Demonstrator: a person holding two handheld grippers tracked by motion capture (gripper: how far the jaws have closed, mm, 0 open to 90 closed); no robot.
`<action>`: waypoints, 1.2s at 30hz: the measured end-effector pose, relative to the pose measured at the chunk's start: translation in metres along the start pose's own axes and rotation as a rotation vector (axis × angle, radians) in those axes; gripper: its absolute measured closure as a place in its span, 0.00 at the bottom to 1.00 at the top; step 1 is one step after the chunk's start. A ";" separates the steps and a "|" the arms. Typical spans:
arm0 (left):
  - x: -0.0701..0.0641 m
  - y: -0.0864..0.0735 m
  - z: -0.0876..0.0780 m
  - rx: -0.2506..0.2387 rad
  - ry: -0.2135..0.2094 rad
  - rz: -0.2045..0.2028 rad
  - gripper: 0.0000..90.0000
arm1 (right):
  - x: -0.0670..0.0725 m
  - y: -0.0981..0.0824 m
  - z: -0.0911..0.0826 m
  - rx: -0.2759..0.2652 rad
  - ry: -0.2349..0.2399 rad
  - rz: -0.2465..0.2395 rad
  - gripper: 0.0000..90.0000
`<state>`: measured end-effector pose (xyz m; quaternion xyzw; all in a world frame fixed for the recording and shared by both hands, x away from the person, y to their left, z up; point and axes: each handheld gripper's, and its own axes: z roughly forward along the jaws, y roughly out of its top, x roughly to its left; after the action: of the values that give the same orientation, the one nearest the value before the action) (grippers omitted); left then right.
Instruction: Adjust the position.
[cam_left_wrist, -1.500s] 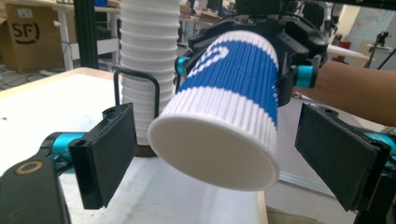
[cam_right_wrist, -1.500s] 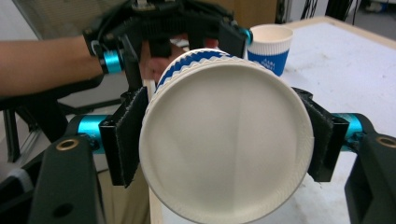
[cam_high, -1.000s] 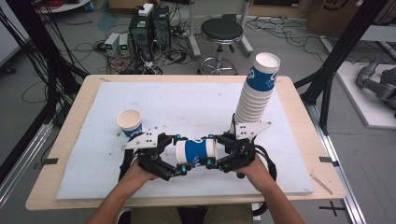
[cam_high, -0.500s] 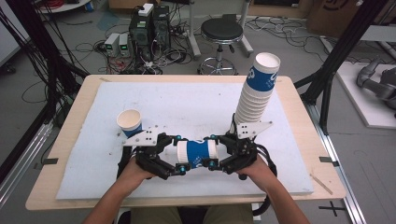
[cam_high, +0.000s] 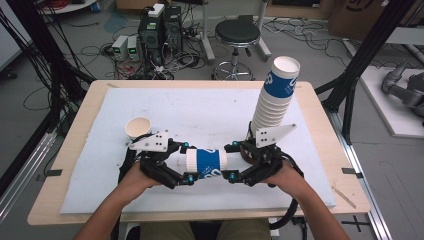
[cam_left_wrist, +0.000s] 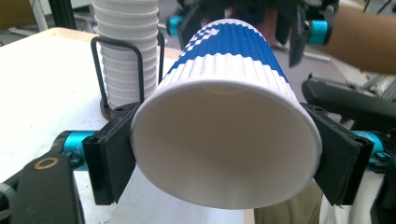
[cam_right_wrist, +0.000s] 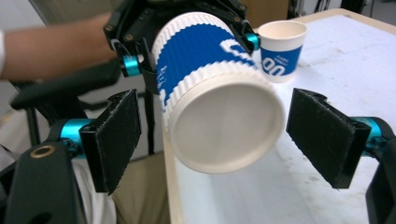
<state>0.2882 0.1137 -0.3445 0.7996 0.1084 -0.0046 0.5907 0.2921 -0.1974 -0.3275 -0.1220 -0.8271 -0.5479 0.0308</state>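
A blue-and-white ribbed paper cup (cam_high: 206, 164) lies level in the air between my two grippers, just above the white mat. My left gripper (cam_high: 187, 161) is shut on its rim end; the pads press both sides of the open mouth (cam_left_wrist: 226, 156), having closed there a moment ago. My right gripper (cam_high: 226, 161) stands open around the cup's base (cam_right_wrist: 224, 126). Its jaws have just been opening, and a gap shows on each side of the base. A tall stack of cups (cam_high: 275, 95) rises behind the right hand.
A single upright cup (cam_high: 138, 128) stands on the mat behind the left gripper. The stack sits in a black wire holder (cam_left_wrist: 116, 70). The white mat (cam_high: 200, 110) covers the wooden table. A stool (cam_high: 239, 32) and computers (cam_high: 160, 25) are on the floor beyond.
The right gripper's jaws have spread away from the cup's base, and the left jaws have come in onto its rim. Both hands have stayed in place.
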 end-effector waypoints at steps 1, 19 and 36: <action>0.000 0.000 0.000 0.000 0.000 0.000 0.21 | 0.000 0.000 0.000 0.000 0.000 0.000 0.20; -0.002 0.029 0.015 0.289 -0.022 0.076 0.21 | 0.005 0.035 0.027 0.331 0.038 -0.180 0.20; -0.005 0.029 0.019 0.218 -0.015 0.064 0.17 | 0.004 0.032 0.036 0.405 0.036 -0.194 0.29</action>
<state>0.2912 0.0868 -0.3222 0.8620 0.0771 -0.0033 0.5010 0.2988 -0.1519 -0.3124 -0.0236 -0.9273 -0.3732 0.0165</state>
